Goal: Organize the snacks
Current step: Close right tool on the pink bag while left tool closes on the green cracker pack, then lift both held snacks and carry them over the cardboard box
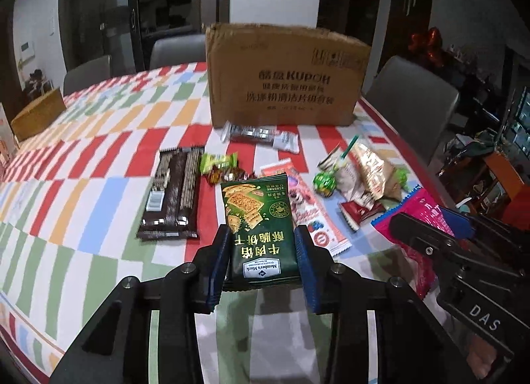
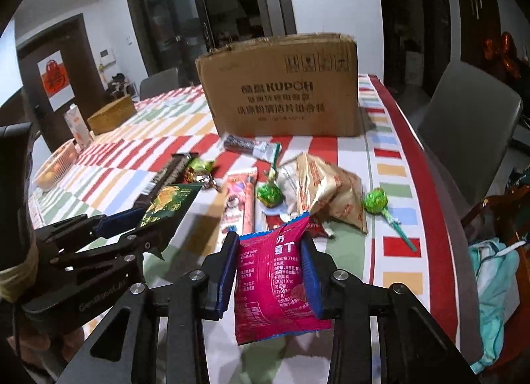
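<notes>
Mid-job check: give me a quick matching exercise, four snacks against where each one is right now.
Things:
1. green cracker packet
2. pink packet
3. dark brown packs
4. grey-wrapped bar

Places:
A. on the tablecloth just in front of the cardboard box
B. clamped in the right gripper
C. flat on the tablecloth, left of the pile
D. clamped in the left gripper

Pairs: 1-D, 2-B, 3-C, 4-A
</notes>
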